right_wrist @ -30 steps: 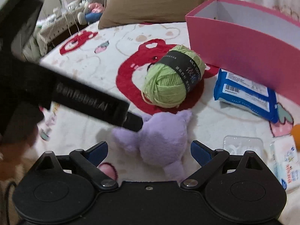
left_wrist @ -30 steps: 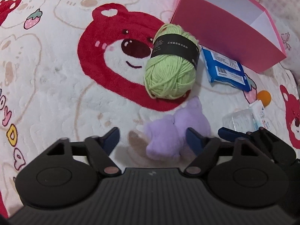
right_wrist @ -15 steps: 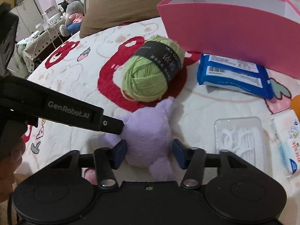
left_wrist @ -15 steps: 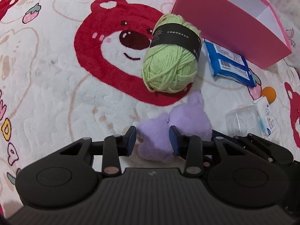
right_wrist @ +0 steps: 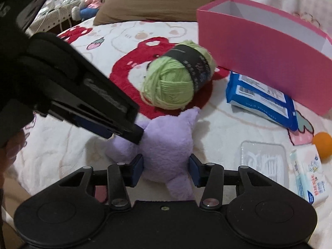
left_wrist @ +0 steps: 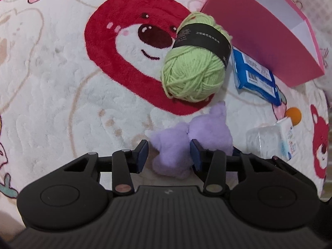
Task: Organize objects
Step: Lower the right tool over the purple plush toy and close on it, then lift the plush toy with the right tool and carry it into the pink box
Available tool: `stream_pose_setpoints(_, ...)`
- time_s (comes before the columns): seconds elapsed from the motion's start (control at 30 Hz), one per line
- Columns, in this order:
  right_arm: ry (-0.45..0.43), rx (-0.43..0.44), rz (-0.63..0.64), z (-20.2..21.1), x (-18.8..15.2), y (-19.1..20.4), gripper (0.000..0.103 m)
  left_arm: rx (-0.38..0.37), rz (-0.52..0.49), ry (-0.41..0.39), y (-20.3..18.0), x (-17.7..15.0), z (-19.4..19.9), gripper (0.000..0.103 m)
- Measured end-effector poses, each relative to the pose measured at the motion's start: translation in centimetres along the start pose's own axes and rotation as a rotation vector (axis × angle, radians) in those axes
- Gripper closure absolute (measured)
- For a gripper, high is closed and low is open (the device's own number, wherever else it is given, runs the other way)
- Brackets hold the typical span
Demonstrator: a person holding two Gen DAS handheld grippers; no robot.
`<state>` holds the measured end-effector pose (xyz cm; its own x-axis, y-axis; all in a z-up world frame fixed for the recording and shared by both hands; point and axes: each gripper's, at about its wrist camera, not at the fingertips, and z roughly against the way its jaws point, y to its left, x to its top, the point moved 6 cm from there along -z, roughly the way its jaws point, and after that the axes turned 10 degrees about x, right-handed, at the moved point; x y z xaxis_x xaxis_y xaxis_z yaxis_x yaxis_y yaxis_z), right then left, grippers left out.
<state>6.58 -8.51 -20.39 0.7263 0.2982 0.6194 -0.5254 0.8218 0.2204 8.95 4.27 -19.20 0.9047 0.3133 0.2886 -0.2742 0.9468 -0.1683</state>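
A purple plush toy (left_wrist: 207, 128) lies on the bear-print blanket (left_wrist: 62, 83), just in front of a green yarn ball (left_wrist: 193, 76). My left gripper (left_wrist: 169, 143) has one plush limb between its blue pads. Its jaws are opening: the right pad touches the limb and the left pad stands a sliver off. In the right wrist view my right gripper (right_wrist: 165, 159) is closing on the plush toy (right_wrist: 166, 145), both pads against its body. The left gripper (right_wrist: 137, 133) reaches in from the left onto the toy's limb.
An open pink box (right_wrist: 259, 62) stands behind the yarn ball (right_wrist: 172, 85). A blue wipes pack (right_wrist: 261, 101) lies against it. At the right are a clear plastic case (right_wrist: 263, 161), a white tissue pack (right_wrist: 309, 178) and an orange ball (right_wrist: 322, 145). A brown pillow (right_wrist: 166, 0) lies at the back.
Both grippers went from wide open to closed in around the purple plush toy. Since half a second ago the left jaws have widened a little. Neither hand has shifted much.
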Motion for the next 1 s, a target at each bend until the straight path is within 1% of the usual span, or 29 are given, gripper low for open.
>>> stream_pose_setpoints(0.13,-0.007,0.001,-0.001,-0.1,0.0,-0.1,0.051,0.007,-0.004,-0.005,-0.2,0.2,-0.4,0.056)
stream_pose_setpoints(0.2,-0.002,0.009,-0.002,-0.4,0.1,-0.2,0.051,0.005,0.012,0.0,-0.2,0.3,-0.8,0.056)
stream_pose_setpoints(0.33,-0.002,0.06,-0.085,-0.8,0.0,-1.3,0.05,-0.02,0.05,0.015,0.2,0.4,-1.2,0.055)
stream_pose_setpoints(0.4,-0.003,0.075,-0.108,-0.9,0.0,-1.6,0.049,-0.021,0.058,0.018,0.3,0.4,-1.3,0.054)
stream_pose_setpoints(0.53,-0.002,0.051,-0.07,-1.0,-0.1,-0.9,0.05,-0.02,0.058,0.013,0.4,0.4,-1.3,0.053)
stream_pose_setpoints(0.6,-0.005,0.048,-0.044,-0.9,-0.1,-0.5,0.051,-0.028,0.064,0.013,0.6,0.4,-1.4,0.055)
stream_pose_setpoints(0.67,-0.01,0.049,-0.029,-0.7,-0.1,-0.2,0.052,-0.037,0.032,0.007,0.4,0.4,-1.2,0.06)
stream_pose_setpoints(0.7,-0.012,0.05,-0.026,-0.7,-0.1,-0.2,0.053,-0.027,-0.005,-0.005,0.0,0.4,-1.0,0.06)
stream_pose_setpoints(0.73,-0.012,0.052,-0.021,-0.6,-0.1,-0.1,0.053,-0.018,-0.029,-0.017,-0.2,0.3,-0.8,0.063)
stream_pose_setpoints(0.83,-0.008,0.045,-0.006,-0.3,-0.1,0.1,0.053,0.001,-0.088,-0.049,-0.8,0.1,-0.4,0.065)
stream_pose_setpoints(1.0,-0.021,0.052,-0.011,0.3,-0.1,0.0,0.054,-0.032,-0.086,-0.059,-0.6,0.5,0.0,0.067)
